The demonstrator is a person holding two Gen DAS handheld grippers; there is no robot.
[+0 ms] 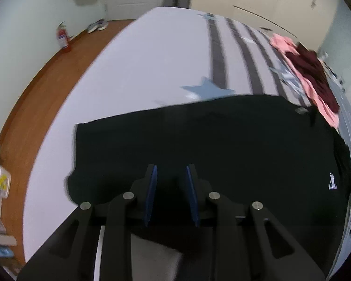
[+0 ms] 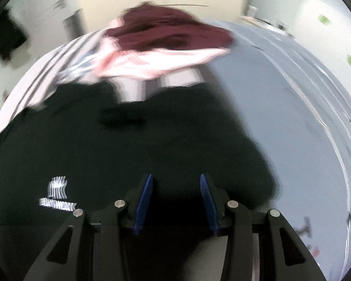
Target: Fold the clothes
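Note:
A black garment (image 1: pixel 210 140) with a small white logo (image 1: pixel 331 183) lies spread on the bed; it also shows in the right wrist view (image 2: pixel 128 145), blurred. My left gripper (image 1: pixel 170 171) is open, just above the garment's near edge, nothing between its blue pads. My right gripper (image 2: pixel 175 180) is open above the garment's right part, also empty. A pile of pink clothing (image 1: pixel 316 93) and maroon clothing (image 1: pixel 311 65) lies beyond the garment, also in the right wrist view (image 2: pixel 170 30).
The bed has a pale sheet (image 1: pixel 152 65) with grey stripes and blue stars. Wooden floor (image 1: pixel 35 98) runs along its left, with a red fire extinguisher (image 1: pixel 63 38) and shoes (image 1: pixel 97 25) by the wall. A grey blanket (image 2: pixel 280 93) lies at the right.

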